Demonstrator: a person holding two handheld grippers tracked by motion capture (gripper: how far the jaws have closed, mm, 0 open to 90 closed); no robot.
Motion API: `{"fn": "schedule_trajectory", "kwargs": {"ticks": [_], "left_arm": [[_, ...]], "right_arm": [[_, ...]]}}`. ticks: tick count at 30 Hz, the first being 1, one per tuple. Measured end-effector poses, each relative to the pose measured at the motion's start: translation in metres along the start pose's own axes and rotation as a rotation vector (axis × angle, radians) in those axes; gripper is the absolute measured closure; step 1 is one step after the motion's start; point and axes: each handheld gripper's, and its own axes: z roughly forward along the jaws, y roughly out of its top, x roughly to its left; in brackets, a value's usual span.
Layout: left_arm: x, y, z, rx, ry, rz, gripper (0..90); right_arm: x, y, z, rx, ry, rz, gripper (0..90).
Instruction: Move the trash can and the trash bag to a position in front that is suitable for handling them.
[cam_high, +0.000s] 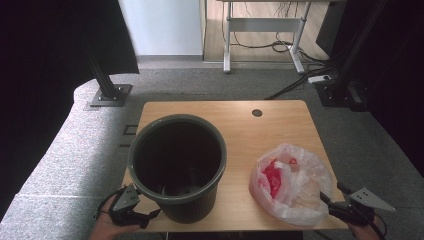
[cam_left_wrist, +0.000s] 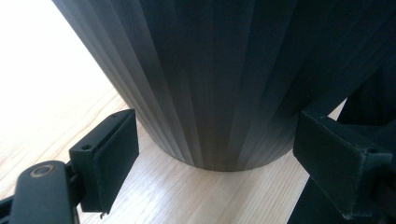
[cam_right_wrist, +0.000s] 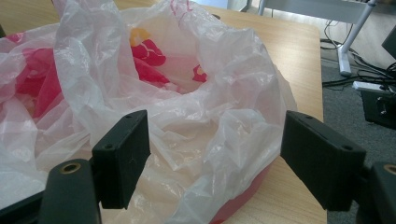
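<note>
The dark ribbed bin (cam_high: 176, 167) stands upright on the wooden table (cam_high: 280, 125), and it serves as the landmark here. Just to the right of the bin, apart from it, lies a crumpled translucent plastic bag (cam_high: 292, 182) with red print or red contents showing through; which of the two is hard to tell through the film. The right gripper (cam_high: 334, 204) sits at the bag's outer edge, on the side away from the bin, jaws spread wide with the bag's loose folds (cam_right_wrist: 205, 135) bulging between them but not yet pinched. The left gripper (cam_high: 150, 216) is low at the front left foot of the bin, jaws also wide, straddling the curved wall (cam_left_wrist: 219, 93) near its base without closing on it. The bag looks very light, limp and slippery: it will sag and reshape when lifted, so a bunched fold near the open rim is the better hold than a single thin layer, which could slide out. The bin appears stiff and light, its wall too broad to span; bracing it from the side or pinching its rim should steady it against tipping.
</note>
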Motion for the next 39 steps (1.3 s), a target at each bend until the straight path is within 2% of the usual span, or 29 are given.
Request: {"fn": "schedule_trajectory", "kwargs": {"ticks": [8, 15, 25, 33, 39], "left_arm": [[-0.001, 0.01, 0.012, 0.001, -0.033, 0.023, 14.2], [0.0, 0.018, 0.021, 0.003, -0.034, 0.028, 14.1], [0.01, 0.028, 0.035, 0.007, -0.045, 0.023, 14.0], [0.022, 0.041, 0.055, 0.001, -0.076, 0.029, 14.6], [0.028, 0.051, 0.067, 0.001, -0.083, 0.037, 15.6]], "right_arm": [[0.001, -0.001, 0.001, 0.008, -0.001, 0.002, 23.7], [0.003, -0.002, 0.003, 0.021, 0.003, -0.004, 23.7], [0.002, -0.001, 0.002, 0.017, 0.012, 0.003, 23.7], [0.004, 0.0, 0.001, 0.011, 0.024, -0.003, 23.7], [0.003, 0.0, 0.0, 0.006, 0.027, 0.003, 23.7]]}}
